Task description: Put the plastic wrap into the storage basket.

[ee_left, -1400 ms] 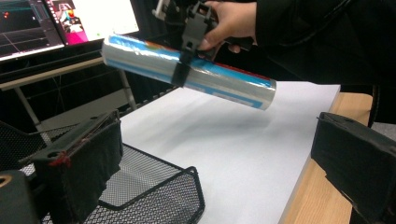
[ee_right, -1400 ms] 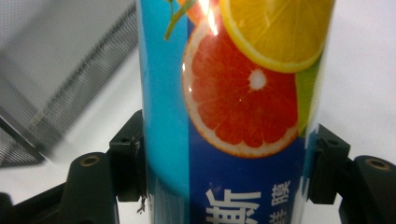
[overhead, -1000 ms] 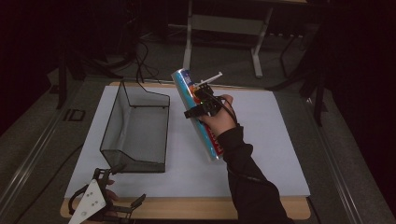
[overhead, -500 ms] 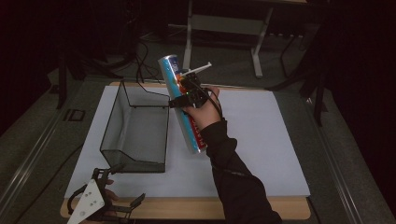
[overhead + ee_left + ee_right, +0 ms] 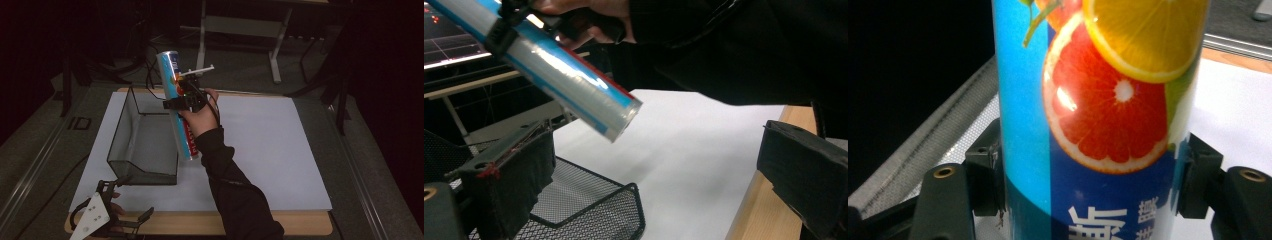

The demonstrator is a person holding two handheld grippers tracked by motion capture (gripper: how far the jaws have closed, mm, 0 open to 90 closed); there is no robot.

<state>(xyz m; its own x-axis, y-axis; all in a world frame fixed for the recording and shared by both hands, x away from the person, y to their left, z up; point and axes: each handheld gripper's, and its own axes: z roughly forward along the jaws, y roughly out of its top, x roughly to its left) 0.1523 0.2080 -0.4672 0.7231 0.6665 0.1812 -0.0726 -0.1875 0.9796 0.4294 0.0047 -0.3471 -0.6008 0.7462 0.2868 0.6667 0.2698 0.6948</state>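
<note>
Above basket (image 5: 142, 145) | right tongs (image 5: 181, 101) clamp tube (image 5: 178, 107) | label cropped

Right arm's in a long black sleeve (image 5: 235, 185) that bunches a bit at the wrist. The right black two-jaw gripper (image 5: 1093, 190) has chunky matte jaw blocks with brass-ringed screw holes at 9 and 3 o'clock. The left black gripper (image 5: 107, 220) carries a pale grey three-cornered plate (image 5: 92, 215) with small dark holes, plus black fabric-wrapped pads (image 5: 519, 175) with a dab of red thread.
</note>
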